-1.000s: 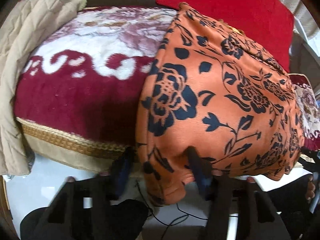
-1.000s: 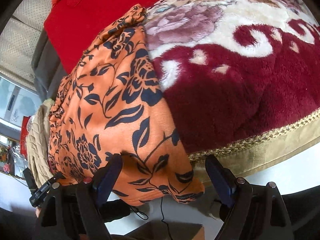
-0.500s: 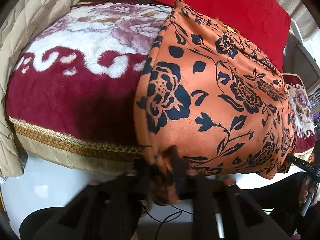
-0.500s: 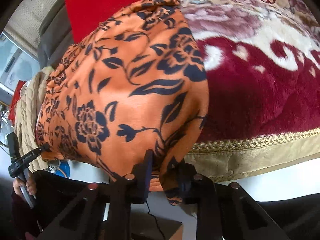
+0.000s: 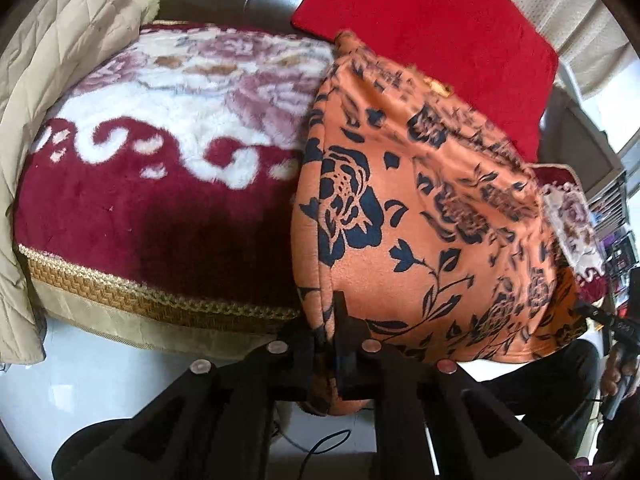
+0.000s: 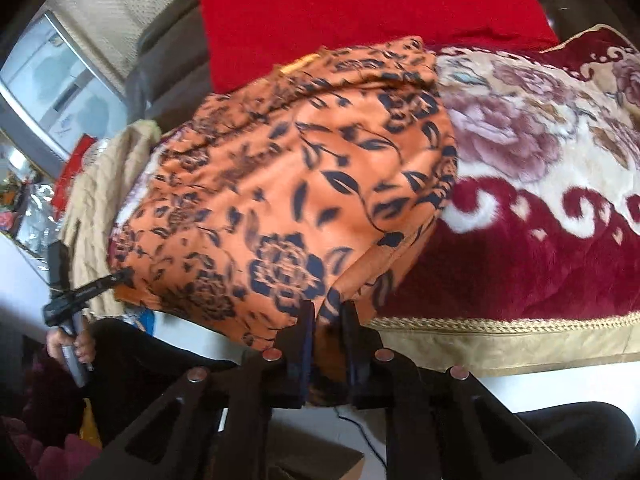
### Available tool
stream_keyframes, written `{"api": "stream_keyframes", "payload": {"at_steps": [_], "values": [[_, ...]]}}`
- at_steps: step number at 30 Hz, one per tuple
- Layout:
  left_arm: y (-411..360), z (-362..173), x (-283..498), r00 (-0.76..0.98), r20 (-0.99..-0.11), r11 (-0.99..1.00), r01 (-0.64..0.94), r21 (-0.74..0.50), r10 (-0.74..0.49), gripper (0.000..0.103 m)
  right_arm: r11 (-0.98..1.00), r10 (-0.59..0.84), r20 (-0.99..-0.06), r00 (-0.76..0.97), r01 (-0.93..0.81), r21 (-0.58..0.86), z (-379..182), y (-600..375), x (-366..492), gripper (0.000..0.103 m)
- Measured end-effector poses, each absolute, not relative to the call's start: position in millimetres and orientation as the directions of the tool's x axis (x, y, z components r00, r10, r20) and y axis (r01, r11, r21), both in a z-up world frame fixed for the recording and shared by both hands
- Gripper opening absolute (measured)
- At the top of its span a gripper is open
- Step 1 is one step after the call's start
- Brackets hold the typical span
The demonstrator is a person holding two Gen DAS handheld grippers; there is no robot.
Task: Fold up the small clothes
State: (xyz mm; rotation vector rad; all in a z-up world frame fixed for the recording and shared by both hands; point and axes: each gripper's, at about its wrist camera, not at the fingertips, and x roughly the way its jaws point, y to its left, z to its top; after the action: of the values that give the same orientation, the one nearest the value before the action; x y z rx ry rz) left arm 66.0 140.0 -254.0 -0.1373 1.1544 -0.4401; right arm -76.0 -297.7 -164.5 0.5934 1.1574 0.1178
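Orange cloth with a dark flower print (image 5: 432,216) lies spread over the front of a red and cream plush blanket (image 5: 152,184), its near edge hanging past the gold trim. Both grippers have just been closing on that edge: the left gripper (image 5: 330,344) pinches one near corner tight, and the right gripper (image 6: 326,344) pinches the other. A red cushion (image 6: 360,12) sits behind, touching the cloth.

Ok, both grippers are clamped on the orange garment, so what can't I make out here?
- Orange floral garment: far edge blurred in both wrist views.
- Garment's type: undecidable, it lies bunched on the floral blanket.
- Left gripper, right gripper: pad faces hidden by pinched fabric.
- Garment's underside: hidden by itself.
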Motion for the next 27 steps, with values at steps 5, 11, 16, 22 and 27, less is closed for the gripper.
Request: {"api": "stream_keyframes", "payload": {"at_steps": [5,11,16,22,27], "values": [[127,-260,65,0.324,-0.860,0.906,0.295,-0.305,-0.395,0.014,0.825,0.406,-0.829,0.384,0.236,0.513,-178,-289,-66,0.015],[136,-232,68,0.361,-0.804,0.873,0.316,-0.372,-0.473,0.006,0.792,0.447,-0.770,0.455,0.197,0.577,-150,-294,-61,0.015],[150,-197,67,0.421,-0.731,0.841,0.336,-0.423,-0.536,0.005,0.743,0.477,-0.687,0.548,0.166,0.649,-117,-311,-53,0.015],[152,-174,70,0.442,-0.698,0.824,0.355,-0.442,-0.564,0.005,0.728,0.469,-0.666,0.580,0.174,0.664,-105,-319,-48,0.015],[140,-197,70,0.394,-0.745,0.837,0.354,-0.417,-0.538,0.006,0.727,0.462,-0.716,0.523,0.238,0.644,-129,-322,-53,0.015]]}}
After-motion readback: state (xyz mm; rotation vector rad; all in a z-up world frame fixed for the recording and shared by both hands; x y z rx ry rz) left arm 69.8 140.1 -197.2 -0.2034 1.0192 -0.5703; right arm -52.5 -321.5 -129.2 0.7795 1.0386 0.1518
